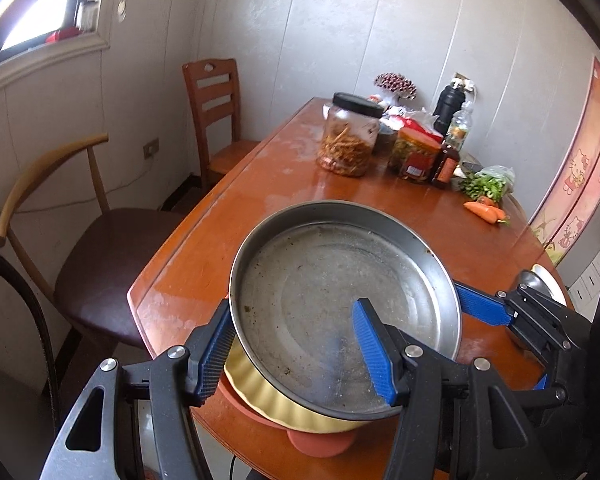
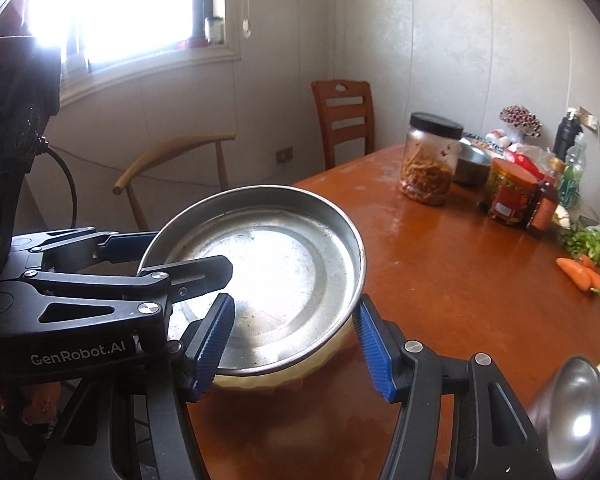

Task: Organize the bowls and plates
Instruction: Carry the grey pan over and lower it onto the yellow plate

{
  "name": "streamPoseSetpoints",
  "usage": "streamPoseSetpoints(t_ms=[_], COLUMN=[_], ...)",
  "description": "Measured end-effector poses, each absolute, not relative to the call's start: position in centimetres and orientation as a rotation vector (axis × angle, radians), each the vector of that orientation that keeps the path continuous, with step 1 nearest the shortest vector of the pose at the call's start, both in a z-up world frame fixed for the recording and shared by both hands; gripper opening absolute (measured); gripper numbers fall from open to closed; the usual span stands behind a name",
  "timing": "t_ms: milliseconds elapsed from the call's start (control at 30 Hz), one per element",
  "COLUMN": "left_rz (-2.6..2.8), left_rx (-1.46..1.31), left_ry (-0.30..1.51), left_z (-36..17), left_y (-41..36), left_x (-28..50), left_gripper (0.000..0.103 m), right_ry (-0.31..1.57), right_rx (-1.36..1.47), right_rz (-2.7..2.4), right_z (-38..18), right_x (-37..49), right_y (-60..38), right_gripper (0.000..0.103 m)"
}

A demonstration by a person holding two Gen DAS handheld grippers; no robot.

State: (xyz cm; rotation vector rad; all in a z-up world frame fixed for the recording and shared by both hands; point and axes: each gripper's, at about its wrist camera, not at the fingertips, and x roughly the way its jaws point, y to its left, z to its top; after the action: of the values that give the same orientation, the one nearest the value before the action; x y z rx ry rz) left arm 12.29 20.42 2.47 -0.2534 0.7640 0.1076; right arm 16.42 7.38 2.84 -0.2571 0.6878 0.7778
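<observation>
Plainly, the orange-brown wooden bench carries the whole job, with jars and vegetables crowded at its far end and bare wood in the middle. At its near corner is the task's main thing, a wide, shallow, round steel dish, smeared with residue. It is nested on a gold fluted bowl, which in turn is over a flat salmon-coloured plastic piece. I cannot tell whether this stack rests on the bench or hangs just above it. The left tool straddles the dish's near-left wall, one blue pad against the outside and the other over the dish floor. The right tool does the same at the near-right wall. Both are part-way closed with the wall between the fingers, but I cannot tell whether the pads truly bite. The step in hand looks like a two-handed shift of the stacked dishes as one load. Next, both tools need to keep level and in step so the steel dish does not slide off the bowl. A bare spot is also needed, perhaps near the small upturned steel bowl at the right edge.
</observation>
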Motion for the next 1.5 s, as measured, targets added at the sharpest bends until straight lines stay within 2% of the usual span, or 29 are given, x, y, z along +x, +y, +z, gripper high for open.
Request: streamPoseSetpoints(t_ms=[767,1267,1500], left_rz=[0.089,0.101,0.125], left_rx=[-0.296,-0.340,-0.338], left_ry=[0.813,0.785,0.776], left_z=[-0.7,-0.5,-0.1], left_y=[21.1,21.7,21.7], left_x=[12.8,11.6,10.9], left_gripper=[0.059,0.060,0.060], right_ry=[0.706,0.701,0.723], right_rx=[-0.334,-0.309,-0.249], right_rz=[0.745,0.718,0.734], right_z=[-0.8,-1.1,-1.0], right_x=[18.1,18.7,18.8], right_y=[9.0,8.2,7.1], right_gripper=[0.063,0.063,0.068])
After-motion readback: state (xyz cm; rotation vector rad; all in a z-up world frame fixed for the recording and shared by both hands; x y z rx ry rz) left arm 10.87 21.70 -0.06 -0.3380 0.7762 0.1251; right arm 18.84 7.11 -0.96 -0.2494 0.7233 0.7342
